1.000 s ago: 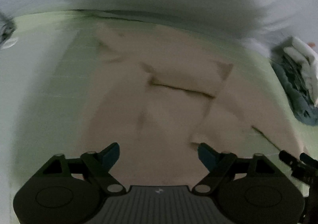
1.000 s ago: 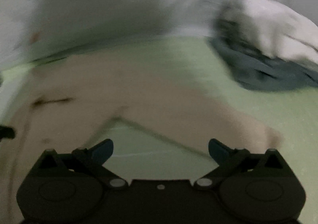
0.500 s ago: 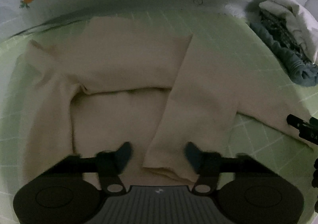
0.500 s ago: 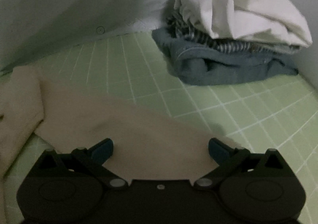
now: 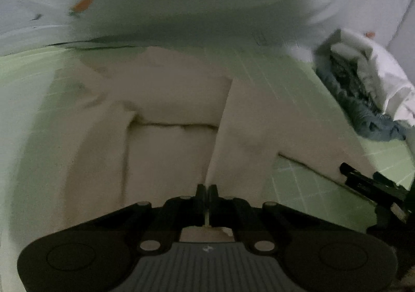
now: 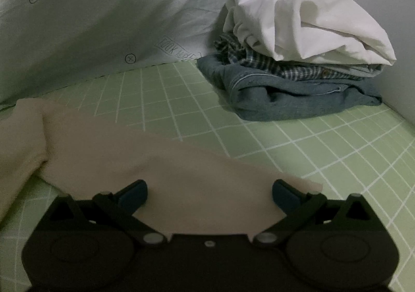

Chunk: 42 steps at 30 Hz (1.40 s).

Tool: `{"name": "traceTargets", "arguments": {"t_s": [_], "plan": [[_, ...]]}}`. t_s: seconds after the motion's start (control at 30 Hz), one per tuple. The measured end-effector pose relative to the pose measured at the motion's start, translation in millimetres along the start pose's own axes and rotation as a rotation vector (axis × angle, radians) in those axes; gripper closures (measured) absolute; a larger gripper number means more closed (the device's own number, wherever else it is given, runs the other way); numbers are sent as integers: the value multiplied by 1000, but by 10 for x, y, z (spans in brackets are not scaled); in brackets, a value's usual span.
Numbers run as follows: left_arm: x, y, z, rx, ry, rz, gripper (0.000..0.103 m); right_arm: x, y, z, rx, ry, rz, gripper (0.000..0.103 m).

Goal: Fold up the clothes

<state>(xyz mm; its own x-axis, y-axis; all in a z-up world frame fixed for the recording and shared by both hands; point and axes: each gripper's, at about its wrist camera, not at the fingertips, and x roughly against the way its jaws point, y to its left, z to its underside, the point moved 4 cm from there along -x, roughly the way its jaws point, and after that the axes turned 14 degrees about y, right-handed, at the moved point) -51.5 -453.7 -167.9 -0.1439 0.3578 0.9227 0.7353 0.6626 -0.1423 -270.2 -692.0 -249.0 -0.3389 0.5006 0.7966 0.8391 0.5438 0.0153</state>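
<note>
Centre of the left wrist frame: beige garment (image 5: 171, 141) spread on green grid sheet (image 5: 298, 188), soft, limp, light knit; take it at hems. Left gripper (image 5: 206, 192) pinched closed on its near edge. Right gripper (image 6: 208, 192) spread wide over sleeve (image 6: 168, 178). Folded pile (image 6: 298, 63) upper right.

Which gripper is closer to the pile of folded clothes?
Right. The right gripper is open over the beige garment's sleeve, facing the pile. The left gripper grips the garment farther away.
</note>
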Motion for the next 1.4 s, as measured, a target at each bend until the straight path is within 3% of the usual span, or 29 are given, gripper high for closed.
{"name": "traceTargets", "arguments": {"t_s": [0.27,0.43,0.73,0.83,1.0,1.17,1.23,1.3,1.4], "plan": [[565,415,594,212,-101,0,101,-12,2,-2,1,-1,1,0],[835,725,915,404,-139,68,101,-16,1,-4,1,-2,2,0],[823,1221,1614,799,-112,252,101,-26,9,-7,2,-2,5,0],[703,1355,1770,879,-69,189,101,-27,11,-9,1,-2,7,0],[541,1403,1854,874,-12,116,100,-27,11,-11,0,-2,8,0],[427,1380,1868,845,97,35,96,-29,14,-11,1,-2,12,0],[457,1365,1846,826,109,15,72,-30,14,-13,1,-2,12,0],[526,1347,1781,795,96,-5,56,-28,17,-13,1,-2,12,0],[637,1281,1640,704,62,-64,47,-27,19,-13,0,-1,13,0]]}}
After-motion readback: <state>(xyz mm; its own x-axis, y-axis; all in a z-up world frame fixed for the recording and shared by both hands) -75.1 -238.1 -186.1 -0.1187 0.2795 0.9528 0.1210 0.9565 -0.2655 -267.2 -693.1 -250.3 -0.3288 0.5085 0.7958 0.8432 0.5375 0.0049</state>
